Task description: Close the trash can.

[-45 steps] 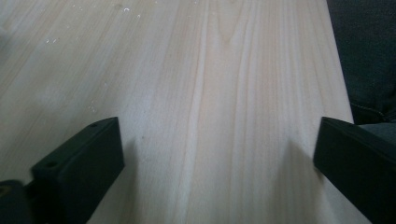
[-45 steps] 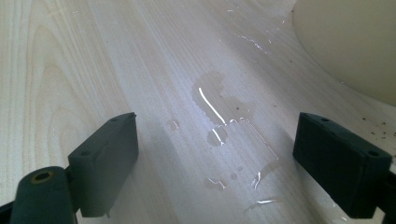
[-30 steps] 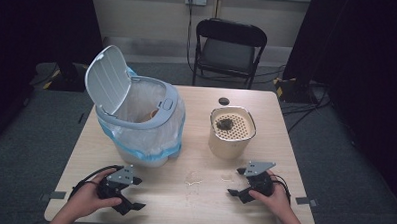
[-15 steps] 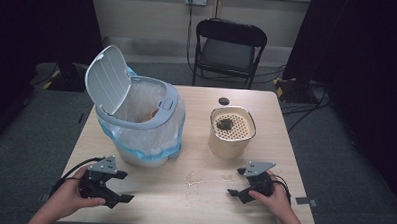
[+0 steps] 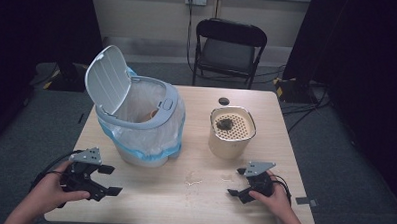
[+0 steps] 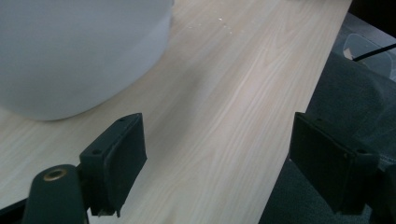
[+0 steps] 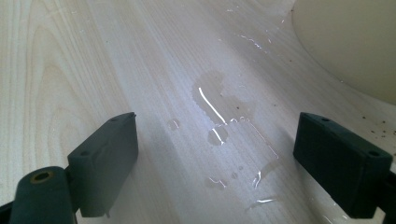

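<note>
A person sits at a pale wooden desk (image 5: 148, 200) with a claw in each hand and nothing yet picked up. The left claw (image 5: 106, 180) hovers at the near left corner, just beside the foot of a white lidded bin (image 5: 136, 117) lined with a clear bag, its flip lid (image 5: 105, 78) standing open. The right claw (image 5: 236, 182) rests low at the near right, in front of a cream pot (image 5: 231, 133) whose perforated strainer top carries a dark clump of wet scraps (image 5: 222, 124).

The work in hand looks like emptying that pot's scraps into the open bin, and it stands at the approach: neither claw has reached the pot or the bin. The next move, by this reading, calls for the right claw to go forward to the pot and take it or its strainer by the rim, keeping it level on the way across, since water is already spilled.

In the left gripper view the left claw's jaws stand wide over bare wood with nothing between them; they have just been closing a little. The bin's rounded wall (image 6: 79, 51) sits close by at upper left. In the right gripper view the right claw is likewise wide and empty, poised over a small puddle (image 7: 224, 126) with the pot's side (image 7: 350, 42) at upper right.
</note>
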A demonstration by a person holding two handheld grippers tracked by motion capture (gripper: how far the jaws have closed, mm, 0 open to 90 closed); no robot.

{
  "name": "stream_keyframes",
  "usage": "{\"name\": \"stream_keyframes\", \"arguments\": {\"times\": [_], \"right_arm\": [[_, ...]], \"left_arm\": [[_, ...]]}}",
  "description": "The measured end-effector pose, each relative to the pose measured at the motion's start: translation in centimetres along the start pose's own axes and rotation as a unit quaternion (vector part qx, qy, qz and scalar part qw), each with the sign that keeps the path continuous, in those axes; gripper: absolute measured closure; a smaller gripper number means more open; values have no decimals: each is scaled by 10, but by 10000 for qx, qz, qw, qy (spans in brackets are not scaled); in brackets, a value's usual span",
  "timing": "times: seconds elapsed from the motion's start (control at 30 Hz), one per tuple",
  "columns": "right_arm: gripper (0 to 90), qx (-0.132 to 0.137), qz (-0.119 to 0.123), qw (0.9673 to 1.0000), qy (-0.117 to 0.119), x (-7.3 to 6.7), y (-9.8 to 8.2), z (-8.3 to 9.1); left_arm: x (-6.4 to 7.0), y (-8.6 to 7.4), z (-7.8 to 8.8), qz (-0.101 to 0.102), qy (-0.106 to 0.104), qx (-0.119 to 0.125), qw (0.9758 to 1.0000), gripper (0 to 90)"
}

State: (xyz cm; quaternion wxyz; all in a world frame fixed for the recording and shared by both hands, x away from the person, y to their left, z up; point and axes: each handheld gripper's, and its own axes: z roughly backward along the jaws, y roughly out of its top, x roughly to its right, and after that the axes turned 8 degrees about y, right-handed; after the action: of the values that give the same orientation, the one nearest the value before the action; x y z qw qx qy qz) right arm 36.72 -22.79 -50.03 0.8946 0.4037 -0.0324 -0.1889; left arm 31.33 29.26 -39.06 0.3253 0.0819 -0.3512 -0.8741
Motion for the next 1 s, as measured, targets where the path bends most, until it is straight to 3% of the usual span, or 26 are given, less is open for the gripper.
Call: {"name": "stream_keyframes", "arguments": {"times": [0.5, 1.0], "right_arm": [[131, -1, -39, 10000, -24, -2, -1, 1], [131, -4, -38, 10000, -32, -2, -1, 1]], "left_arm": [[-17, 12, 34, 164, 280, 41, 9995, 196], [-31, 27, 71, 437, 563, 84, 9974, 195]]}}
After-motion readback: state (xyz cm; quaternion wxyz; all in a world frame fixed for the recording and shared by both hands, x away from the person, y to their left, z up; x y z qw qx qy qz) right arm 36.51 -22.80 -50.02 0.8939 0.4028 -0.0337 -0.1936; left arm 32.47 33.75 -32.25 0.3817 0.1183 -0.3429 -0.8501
